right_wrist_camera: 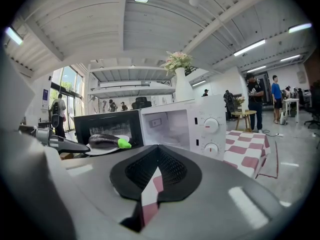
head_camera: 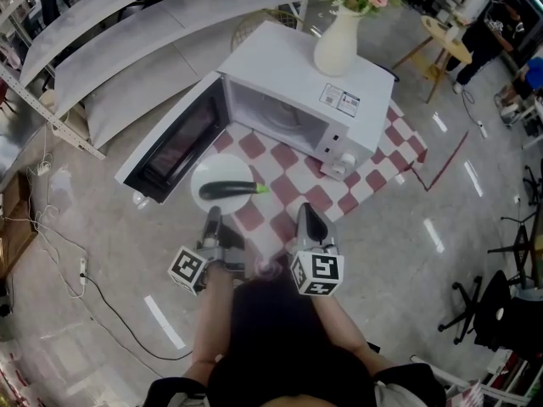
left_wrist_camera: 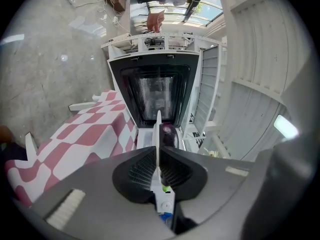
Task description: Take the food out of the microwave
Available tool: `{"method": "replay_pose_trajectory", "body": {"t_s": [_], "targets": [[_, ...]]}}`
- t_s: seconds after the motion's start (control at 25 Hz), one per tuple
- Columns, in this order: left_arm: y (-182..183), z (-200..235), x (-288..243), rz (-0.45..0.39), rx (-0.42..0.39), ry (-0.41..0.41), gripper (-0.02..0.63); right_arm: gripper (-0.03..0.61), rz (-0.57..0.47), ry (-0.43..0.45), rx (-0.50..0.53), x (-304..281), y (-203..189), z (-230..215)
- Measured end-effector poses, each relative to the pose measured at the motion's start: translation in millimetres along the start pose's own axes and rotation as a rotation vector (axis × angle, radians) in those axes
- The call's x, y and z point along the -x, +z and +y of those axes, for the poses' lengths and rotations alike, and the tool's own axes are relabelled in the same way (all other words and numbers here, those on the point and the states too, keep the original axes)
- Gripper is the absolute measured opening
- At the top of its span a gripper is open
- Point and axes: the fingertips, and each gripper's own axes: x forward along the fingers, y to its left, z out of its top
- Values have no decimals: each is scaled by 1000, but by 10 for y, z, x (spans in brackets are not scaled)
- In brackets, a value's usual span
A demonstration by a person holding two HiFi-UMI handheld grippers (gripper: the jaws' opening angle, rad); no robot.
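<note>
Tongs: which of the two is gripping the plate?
The left tongs, shut on the rim of the white plate carrying the eggplant. The right tongs grip nothing.

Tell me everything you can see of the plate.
The plate is small, round, white and glossy, like ceramic. It is out of the microwave, roughly level, in front of the open door and over the checked cloth. The left hand-held gripper is shut on its near rim. A dark purple eggplant with a green stem lies across it.
</note>
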Motion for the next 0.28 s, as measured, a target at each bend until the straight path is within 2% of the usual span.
{"method": "replay_pose_trajectory", "body": {"t_s": [0.28], "targets": [[-27,70,33,22,-15,20,28,0,1,3,0,30,10,16]]}}
